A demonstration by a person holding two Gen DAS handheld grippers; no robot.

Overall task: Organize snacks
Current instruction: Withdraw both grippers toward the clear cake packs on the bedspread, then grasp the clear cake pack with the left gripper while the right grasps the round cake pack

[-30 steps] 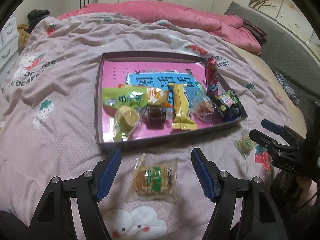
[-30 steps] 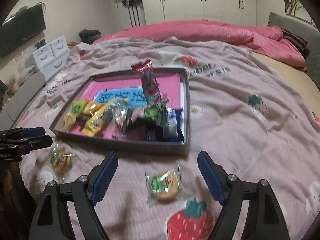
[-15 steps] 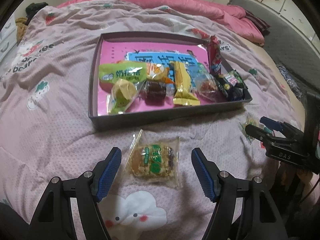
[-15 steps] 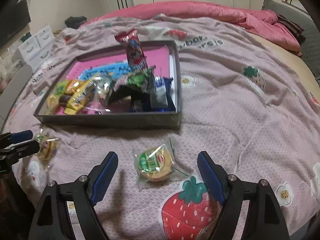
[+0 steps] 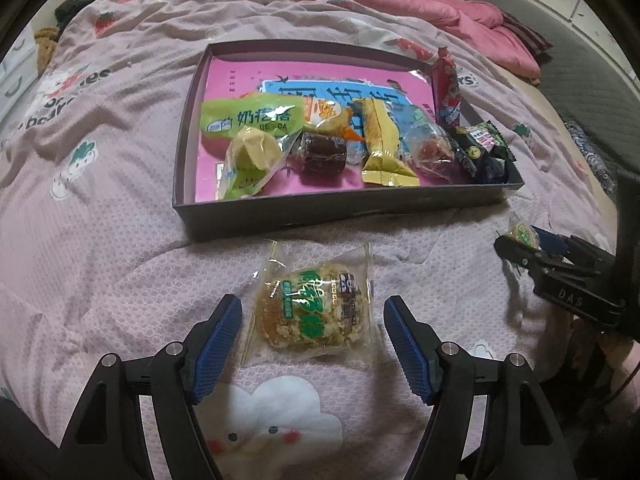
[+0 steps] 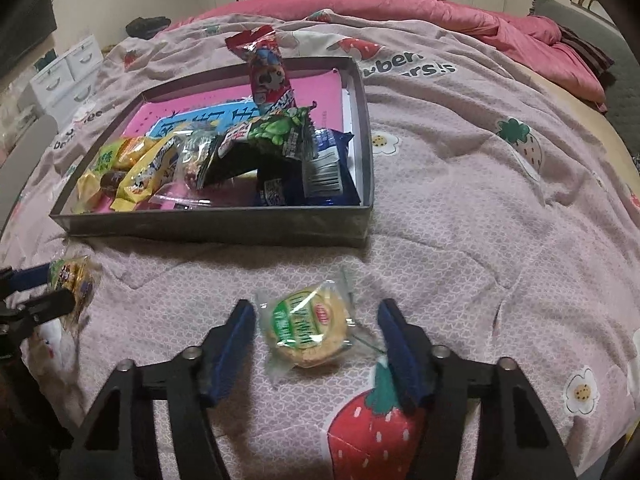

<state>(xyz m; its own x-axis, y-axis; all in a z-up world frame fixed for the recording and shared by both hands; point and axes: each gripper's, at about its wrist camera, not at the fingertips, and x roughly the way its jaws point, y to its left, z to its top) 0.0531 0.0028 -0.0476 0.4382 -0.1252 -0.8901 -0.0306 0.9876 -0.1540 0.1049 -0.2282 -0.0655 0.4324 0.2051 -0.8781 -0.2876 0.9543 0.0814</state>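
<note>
The left gripper (image 5: 313, 336) points down at the bedspread (image 5: 100, 208) with its jaws wide apart. A clear-wrapped nutty cake (image 5: 312, 308) with a green label lies between the blue pads (image 5: 218, 344), touching neither; bare cloth shows on both sides of the wrapper. Ahead of the fingertips, just past the cake, stands the box (image 5: 320, 212), a shallow dark tray holding a row of wrapped snacks (image 5: 320, 140) along its near wall. Off to the right of the fingers the right gripper shows side-on, with a small packet at its tips.

The right gripper (image 6: 316, 338) also points down at the bedspread. Its jaws have just been closing, and a round biscuit (image 6: 308, 330) in clear wrap with a green label lies between them. The pads (image 6: 236, 344) stand narrower than the left ones but gaps remain on both sides of the wrapper, so nothing is gripped yet. The box's corner (image 6: 360, 224) lies ahead of the fingertips, slightly left. A printed strawberry (image 6: 372, 428) sits just behind the biscuit, by the right finger.
</note>
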